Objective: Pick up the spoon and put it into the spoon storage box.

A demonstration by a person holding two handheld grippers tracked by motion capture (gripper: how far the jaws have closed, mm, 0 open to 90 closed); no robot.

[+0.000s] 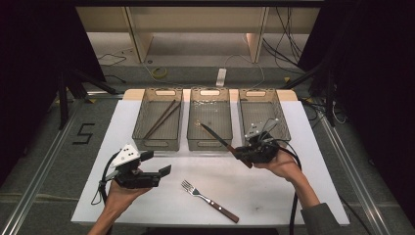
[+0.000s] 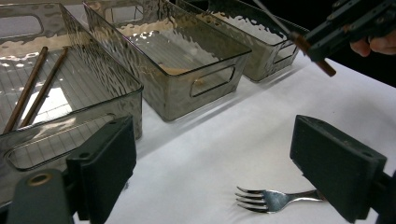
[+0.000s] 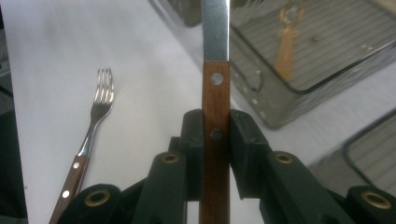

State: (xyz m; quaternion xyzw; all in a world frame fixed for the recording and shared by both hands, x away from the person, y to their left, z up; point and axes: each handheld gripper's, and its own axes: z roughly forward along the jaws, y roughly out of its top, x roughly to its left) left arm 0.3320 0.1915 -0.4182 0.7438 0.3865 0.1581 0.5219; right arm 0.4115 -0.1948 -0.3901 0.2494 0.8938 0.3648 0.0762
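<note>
Wood-handled steel table knife [image 1: 222, 141] is lying on a slant in the high view, right of centre: long axis running from lower right to upper left, blade tip pointing up-left over the middle clear plastic bin [image 1: 210, 120], brown handle end sticking out lower right. Right gripper [image 1: 247, 152] is clamping its black jaws tight on that handle; in the right gripper view the knife [image 3: 215, 98] is standing straight up the frame, reddish-brown wood with two bright rivets, flat silver blade running off the top edge. Left gripper [image 1: 159, 164] is sitting at lower left of the high view, jaws spread wide with nothing between them. Wood-handled silver fork [image 1: 209, 200] is lying on the white table sheet [image 1: 303, 161] at bottom centre, tines pointing upper left. Pair of brown wooden chopsticks [image 1: 163, 117] is lying in the left clear bin [image 1: 157, 117].
</note>
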